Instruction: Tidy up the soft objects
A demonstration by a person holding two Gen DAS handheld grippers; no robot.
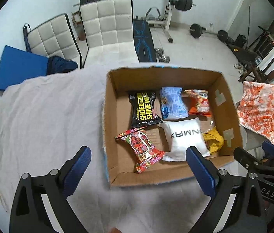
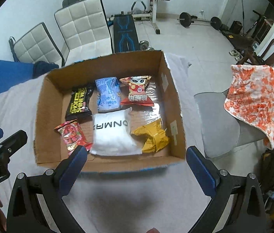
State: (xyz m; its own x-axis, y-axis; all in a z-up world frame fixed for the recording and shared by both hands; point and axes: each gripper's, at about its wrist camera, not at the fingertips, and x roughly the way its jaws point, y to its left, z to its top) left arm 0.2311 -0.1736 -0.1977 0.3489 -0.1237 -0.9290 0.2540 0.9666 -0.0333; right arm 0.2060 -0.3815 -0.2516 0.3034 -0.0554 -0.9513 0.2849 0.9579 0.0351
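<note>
An open cardboard box [image 1: 113,101] [image 2: 174,101] stands on a table under a pale cloth [image 1: 49,106]. In it lie a black shoe-wipes pack [image 1: 144,108] [image 2: 79,103], a light blue pack [image 1: 173,103] [image 2: 107,95], an orange snack bag [image 1: 199,103] [image 2: 137,93], a white pouch [image 1: 185,137] [image 2: 113,134], a yellow bag [image 1: 213,139] [image 2: 152,137] and a red snack bag [image 1: 141,147] [image 2: 72,137]. My left gripper [image 1: 139,167] and right gripper [image 2: 136,165] are open and empty, above the box's near edge.
Two white padded chairs [image 1: 106,25] stand behind the table, with a blue pad [image 1: 18,68] to the left. A grey chair with an orange-patterned towel [image 2: 259,101] stands to the right. Weights and a bench [image 2: 125,31] fill the room behind.
</note>
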